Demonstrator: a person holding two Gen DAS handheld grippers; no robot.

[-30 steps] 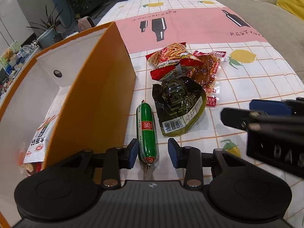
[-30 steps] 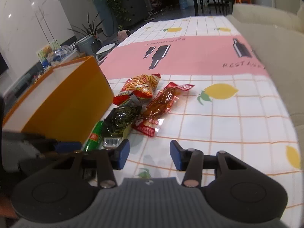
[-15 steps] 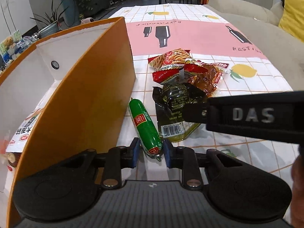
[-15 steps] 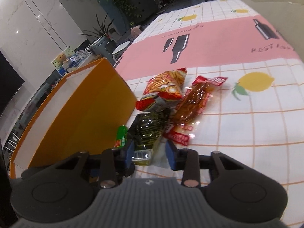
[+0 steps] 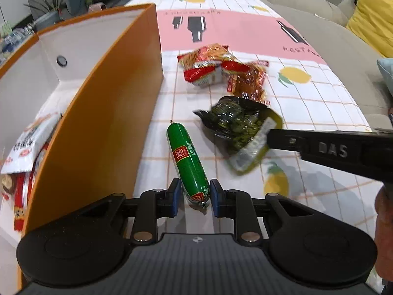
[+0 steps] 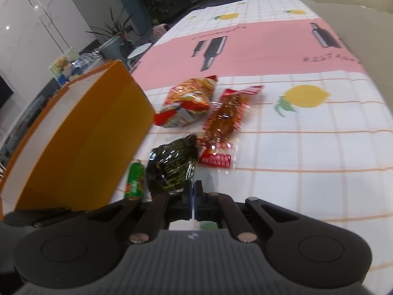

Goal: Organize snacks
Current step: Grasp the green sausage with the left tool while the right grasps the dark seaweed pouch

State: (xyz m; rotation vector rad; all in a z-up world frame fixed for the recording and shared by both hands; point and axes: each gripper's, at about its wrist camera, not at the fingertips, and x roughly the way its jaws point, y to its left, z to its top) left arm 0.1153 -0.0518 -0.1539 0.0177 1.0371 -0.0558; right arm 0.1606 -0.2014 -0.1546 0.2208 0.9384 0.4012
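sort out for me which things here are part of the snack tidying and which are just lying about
Part of the job:
- green sausage, in the left gripper
- dark green packet, in the right gripper
- red chip bag
- brown snack pack
- orange box

Just lying about:
- yellow cushion
- potted plant

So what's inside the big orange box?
The orange box has white walls inside. At its near end lie a white snack packet and something red beneath it. The near wall hides the rest of the floor.
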